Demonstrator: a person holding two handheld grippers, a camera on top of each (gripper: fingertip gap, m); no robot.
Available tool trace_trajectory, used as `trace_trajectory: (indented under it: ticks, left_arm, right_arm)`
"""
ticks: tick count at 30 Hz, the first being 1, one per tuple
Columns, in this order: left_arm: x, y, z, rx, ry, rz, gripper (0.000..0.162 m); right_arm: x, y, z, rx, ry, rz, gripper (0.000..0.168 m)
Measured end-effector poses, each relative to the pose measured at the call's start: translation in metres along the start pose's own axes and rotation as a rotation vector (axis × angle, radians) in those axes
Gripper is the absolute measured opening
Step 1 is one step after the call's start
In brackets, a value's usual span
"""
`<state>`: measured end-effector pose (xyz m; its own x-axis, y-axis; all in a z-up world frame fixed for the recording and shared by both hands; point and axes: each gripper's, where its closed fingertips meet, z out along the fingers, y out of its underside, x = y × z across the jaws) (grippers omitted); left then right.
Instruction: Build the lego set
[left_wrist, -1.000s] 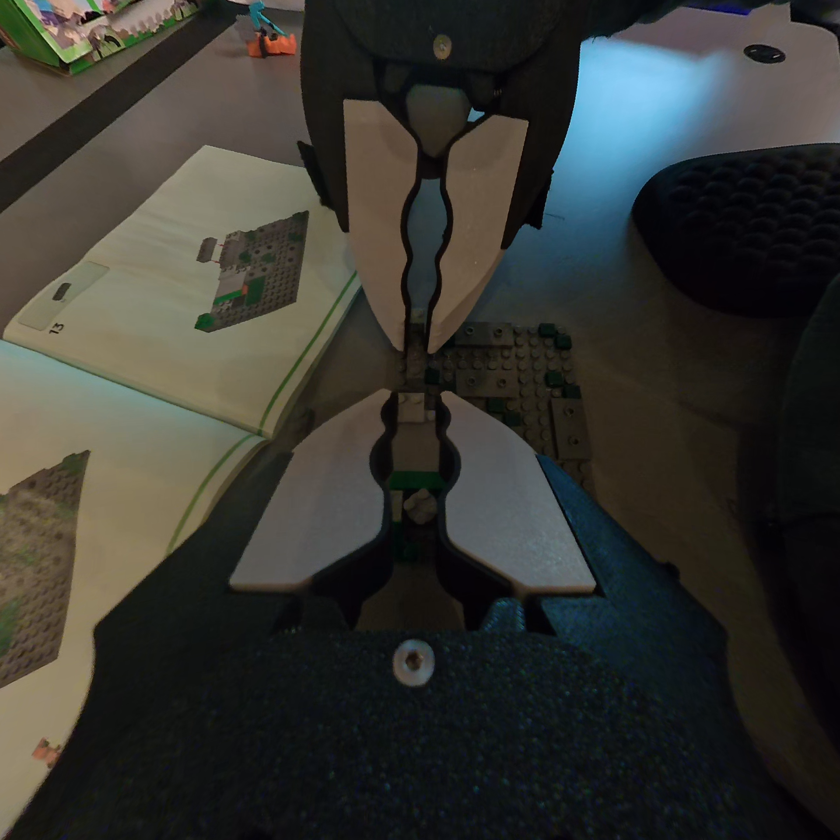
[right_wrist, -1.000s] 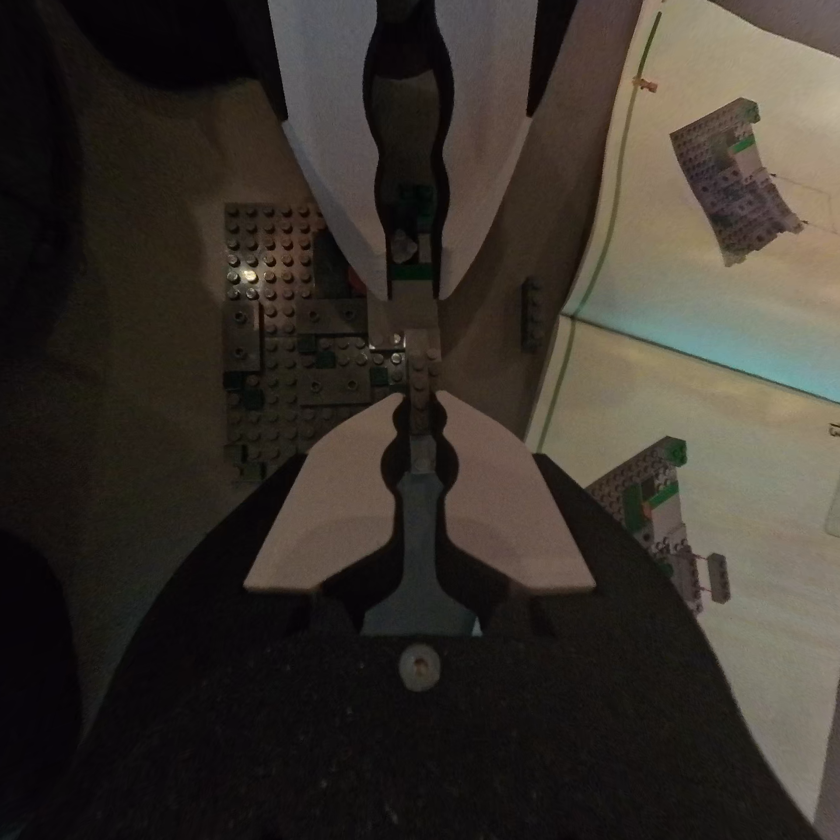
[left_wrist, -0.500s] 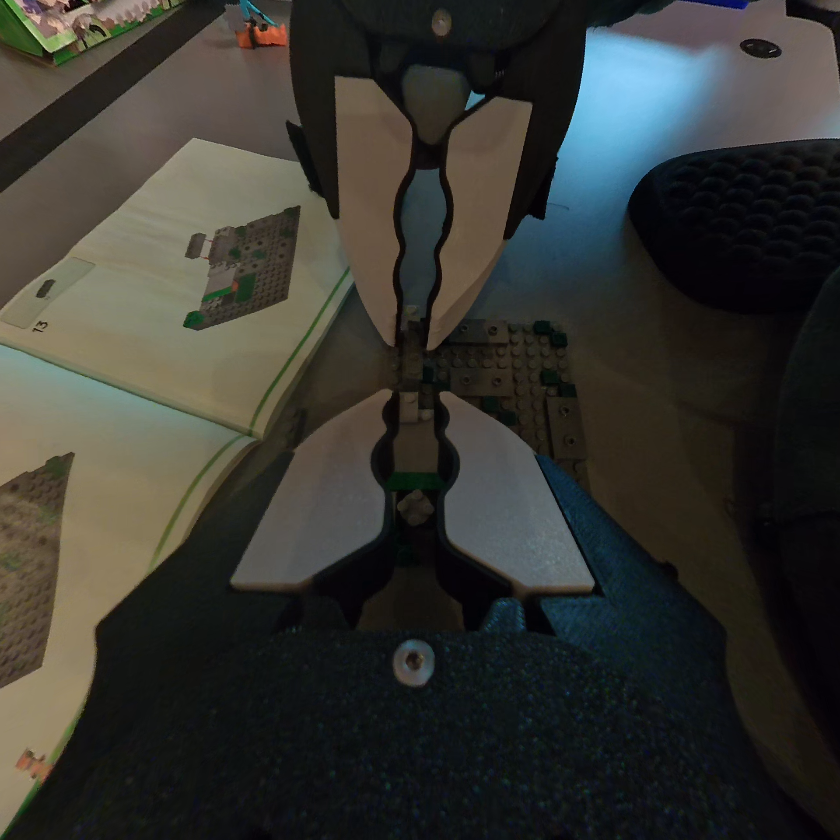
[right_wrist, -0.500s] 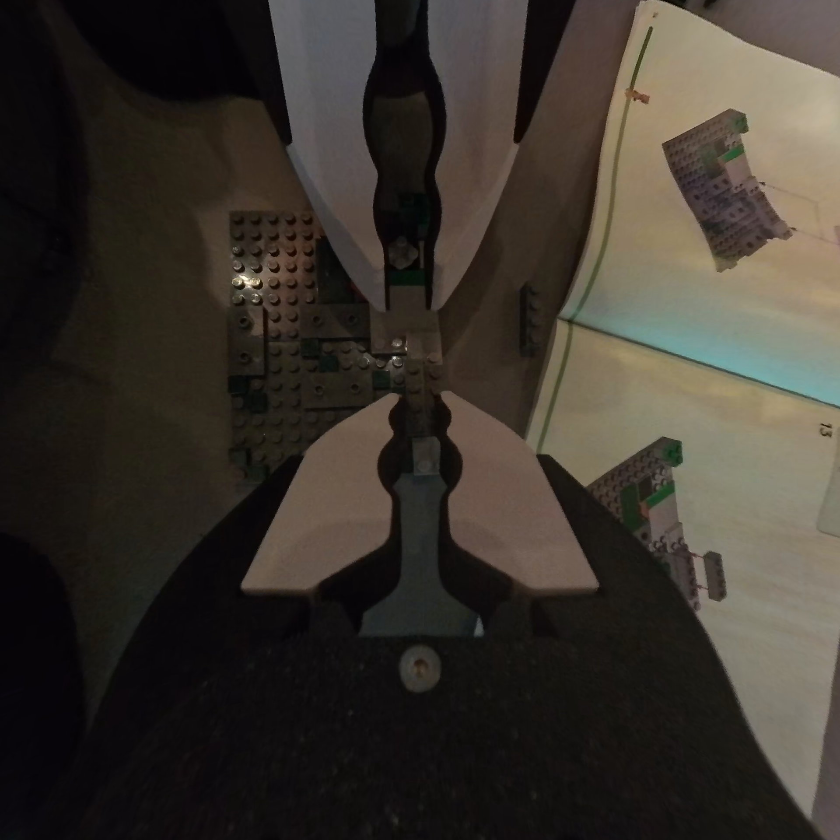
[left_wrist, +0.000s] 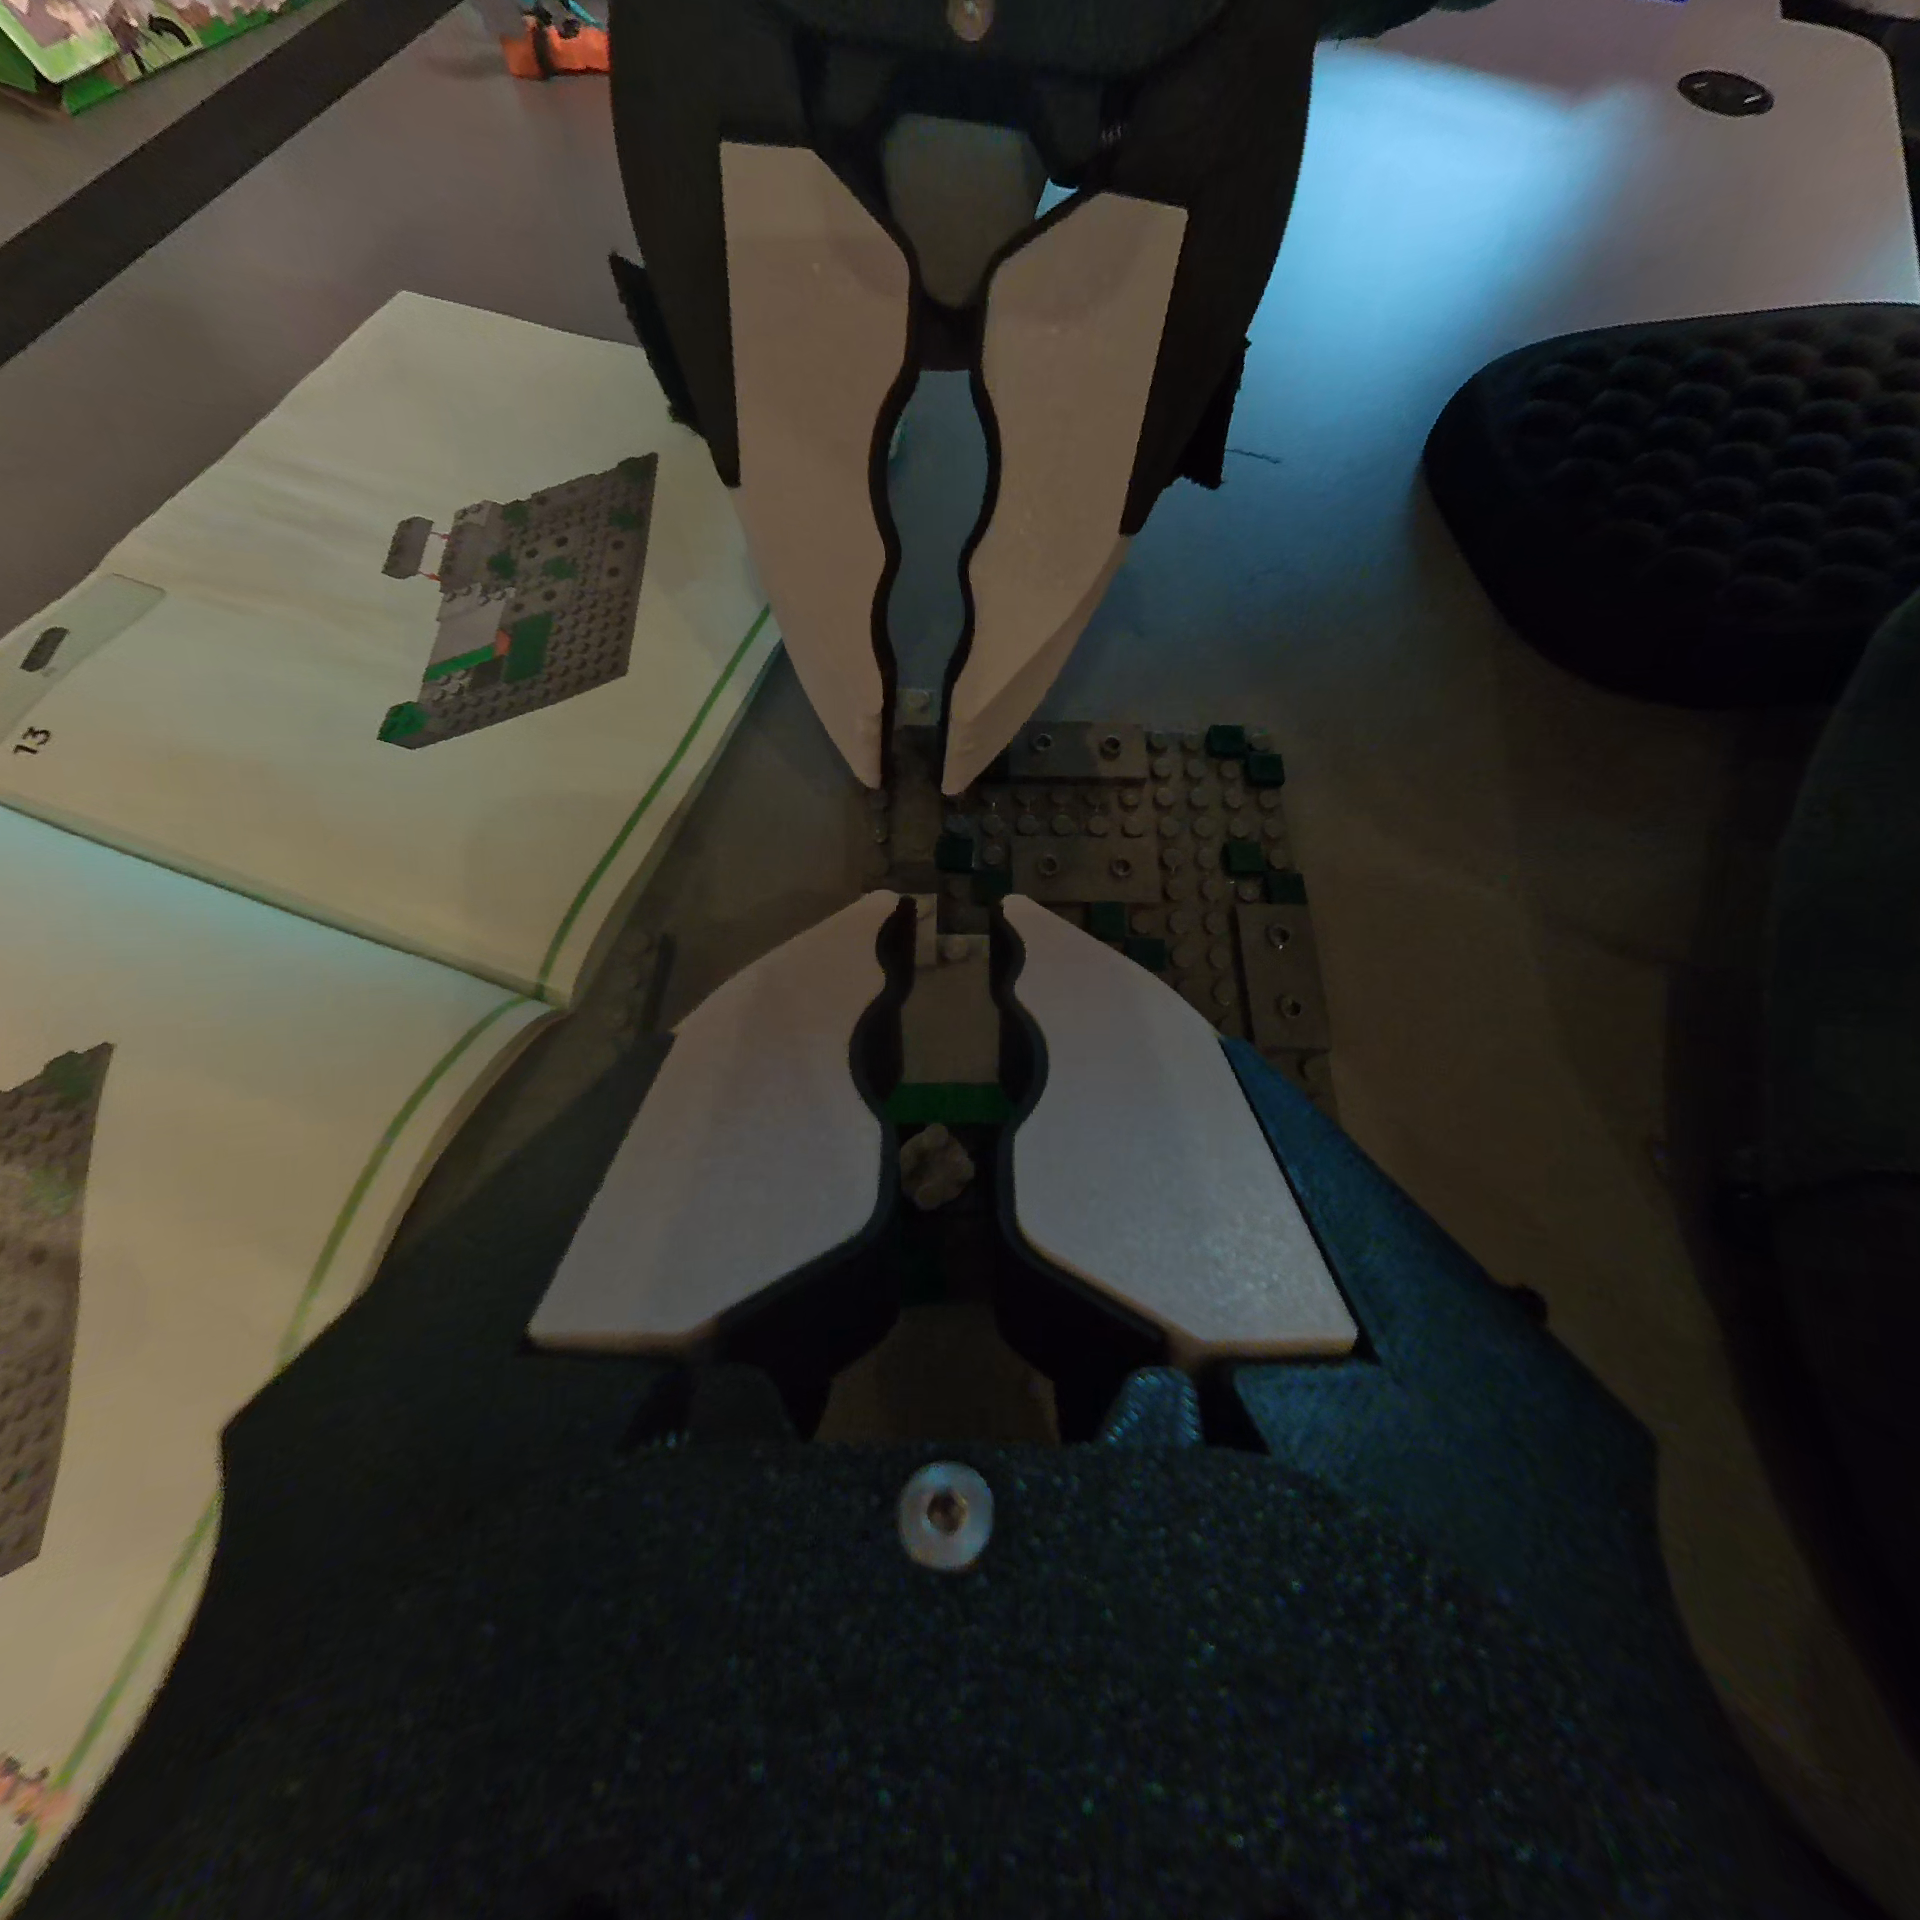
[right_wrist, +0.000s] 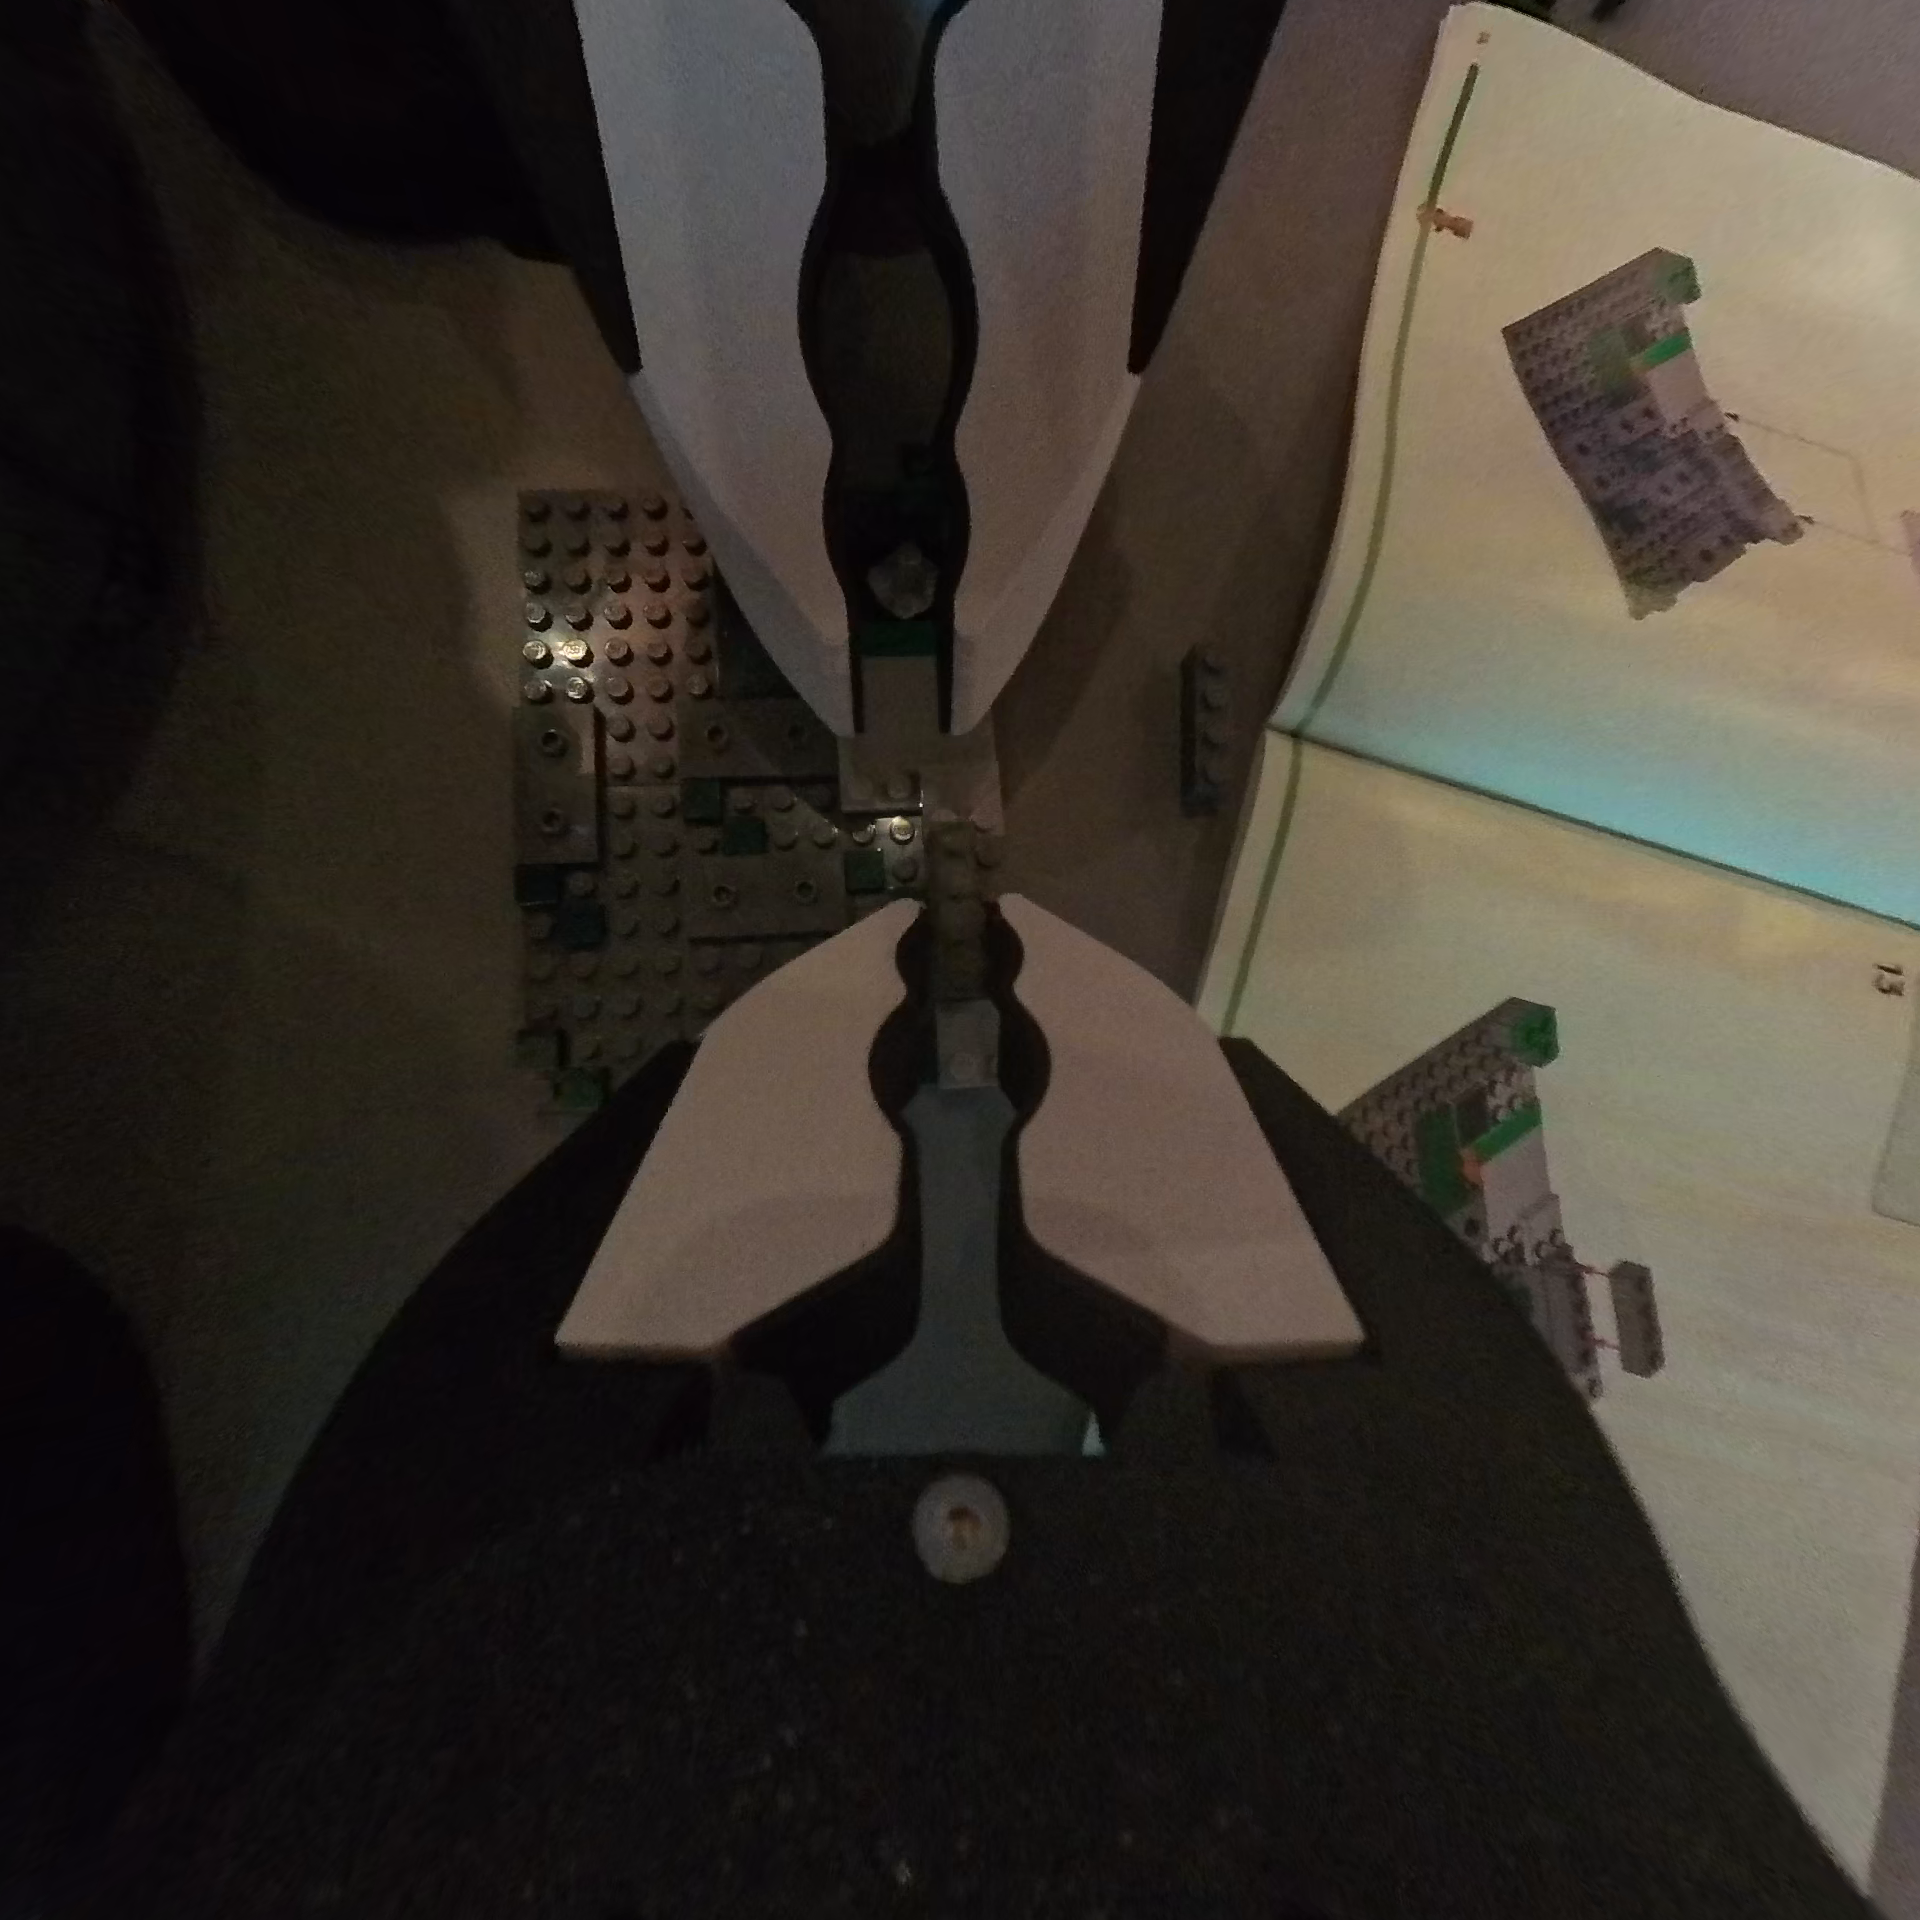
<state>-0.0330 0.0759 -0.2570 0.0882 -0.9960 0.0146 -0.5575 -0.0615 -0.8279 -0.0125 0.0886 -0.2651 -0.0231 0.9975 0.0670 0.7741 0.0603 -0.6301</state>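
A dark grey studded baseplate with grey tiles and small green pieces lies on the table; it also shows in the right wrist view. My left gripper is shut on the raised light grey and green part of the build at the plate's edge. My right gripper is shut on a narrow grey studded brick and holds it on the same edge. The two grippers point at each other, tips almost touching. The right gripper shows at the top of the left wrist view.
An open instruction booklet lies beside the plate, also in the right wrist view. A loose dark grey piece lies between plate and booklet. A dark mesh seat is at the right. A green box is far back. My two grippers' fingertips are within a few centimetres of each other. The loose dark grey piece sits 6 cm or so from the ends of my left fingers. Look for it in the left wrist view too.
Both grippers keep their hold. The two views have shifted only slightly against the booklet and plate; the brick stays at the plate's edge.
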Motion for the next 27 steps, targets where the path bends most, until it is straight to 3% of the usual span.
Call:
trace_trajectory:
  ticks: [21,27]
  left_arm:
    - [0.001,0.000,0.001,0.000,0.001,-0.002,0.013]
    - [0.000,-0.001,0.000,0.005,-0.003,-0.005,0.012]
  right_arm:
    - [0.000,-0.003,-0.005,0.014,0.003,-0.001,0.012]
    - [0.003,0.012,-0.015,-0.002,0.015,0.038,0.027]
